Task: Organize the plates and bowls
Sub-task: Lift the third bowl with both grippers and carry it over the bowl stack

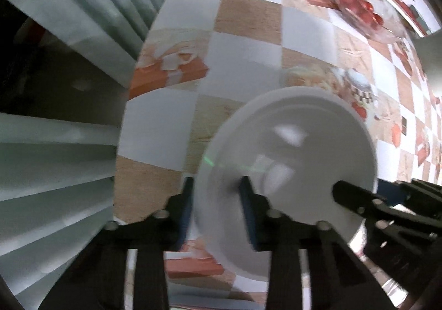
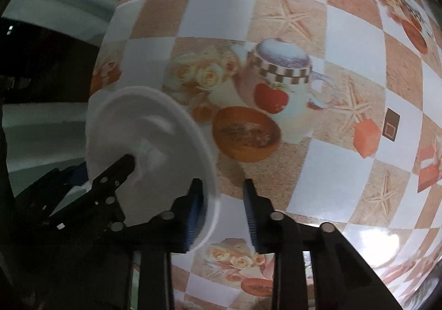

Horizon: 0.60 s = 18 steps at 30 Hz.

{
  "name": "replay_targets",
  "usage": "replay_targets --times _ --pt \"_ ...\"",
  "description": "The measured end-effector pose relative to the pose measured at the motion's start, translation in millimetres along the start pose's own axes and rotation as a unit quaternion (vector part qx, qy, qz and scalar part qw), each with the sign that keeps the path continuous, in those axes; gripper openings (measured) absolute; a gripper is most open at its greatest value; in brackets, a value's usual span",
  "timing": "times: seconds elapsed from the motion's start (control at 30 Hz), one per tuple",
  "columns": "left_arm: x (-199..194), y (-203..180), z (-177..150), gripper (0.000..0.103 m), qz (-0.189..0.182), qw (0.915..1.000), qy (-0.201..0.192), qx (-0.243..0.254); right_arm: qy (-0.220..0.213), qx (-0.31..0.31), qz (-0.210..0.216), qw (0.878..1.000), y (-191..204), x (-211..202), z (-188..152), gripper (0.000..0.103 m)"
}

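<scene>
The plate (image 1: 290, 144) lies on the table (image 1: 248, 33), with the fruit bowl (image 1: 362, 14) well behind it.

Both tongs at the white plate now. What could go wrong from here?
1. Right tongs: the white plate rim lies against one finger only and the tablecloth shows in the gap. A lift may leave that side unheld and tip the plate.
2. Left tongs straddle just the rim, so a smooth plate could slip.
3. The glass bowl of tomatoes stands further along, and a wide swing could hit it.

Checkered table (image 1: 248, 33) (glass tomato bowl (image 1: 362, 14))
</scene>
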State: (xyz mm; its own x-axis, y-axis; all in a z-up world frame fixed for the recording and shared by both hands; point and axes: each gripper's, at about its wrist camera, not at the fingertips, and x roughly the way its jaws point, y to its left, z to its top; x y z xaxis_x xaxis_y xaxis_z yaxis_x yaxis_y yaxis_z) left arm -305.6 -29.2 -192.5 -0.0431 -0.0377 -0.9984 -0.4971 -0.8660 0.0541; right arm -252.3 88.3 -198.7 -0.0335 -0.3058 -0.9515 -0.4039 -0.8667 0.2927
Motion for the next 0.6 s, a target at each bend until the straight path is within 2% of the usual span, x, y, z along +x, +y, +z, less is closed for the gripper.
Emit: replay_targets --times 0.17,0.37,0.6 --pt "-2 -22 -5 0.029 -0.002 0.9999 0.007 0.013 0.007 0.004 0.001 1.0 -7 -1 -9 0.015" --pt "-8 -78 -24 0.029 -0.006 0.9984 0.007 0.056 0.015 0.025 -0.018 0.999 -50 -11 -31 0.015" --pt "-10 -149 -41 0.029 -0.017 0.9944 0.004 0.105 0.017 0.078 -0.028 0.996 -119 -20 -65 0.015"
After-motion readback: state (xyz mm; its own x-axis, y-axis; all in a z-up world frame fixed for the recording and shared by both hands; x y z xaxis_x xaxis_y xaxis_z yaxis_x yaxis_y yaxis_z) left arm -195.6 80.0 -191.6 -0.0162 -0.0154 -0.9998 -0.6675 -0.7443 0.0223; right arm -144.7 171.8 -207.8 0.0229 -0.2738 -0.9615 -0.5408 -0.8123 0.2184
